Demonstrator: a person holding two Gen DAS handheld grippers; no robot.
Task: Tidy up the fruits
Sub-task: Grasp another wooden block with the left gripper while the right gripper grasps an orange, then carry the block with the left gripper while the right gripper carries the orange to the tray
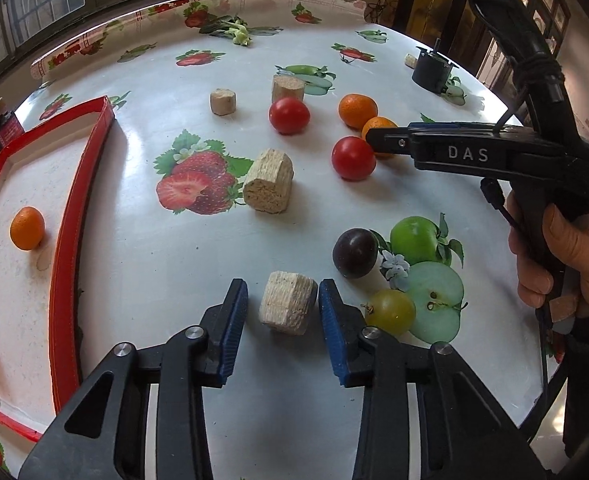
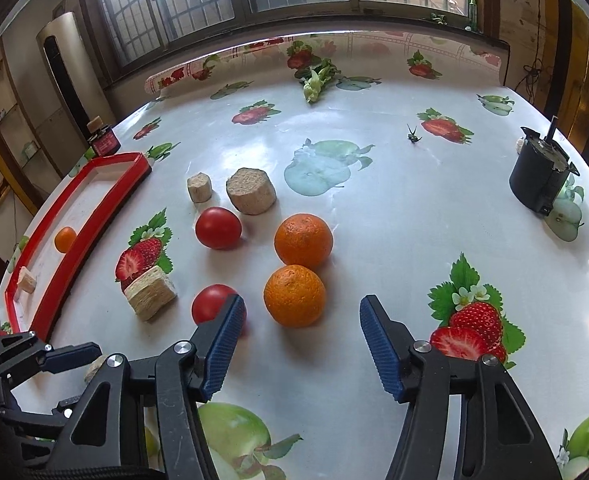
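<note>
Near orange (image 2: 294,295) lies between right gripper (image 2: 298,344) pads, untouched

Tray (image 1: 80,216) at frame left, one orange (image 1: 27,228) inside. Tomatoes (image 1: 289,115) and oranges (image 1: 357,110) upper centre-right; wood block (image 1: 288,308) lower centre, plum (image 1: 355,253) to its right.

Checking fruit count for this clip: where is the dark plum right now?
In the left wrist view the dark plum sits on the tablecloth, right of centre, beside the printed green apple and just above the green grape.
</note>
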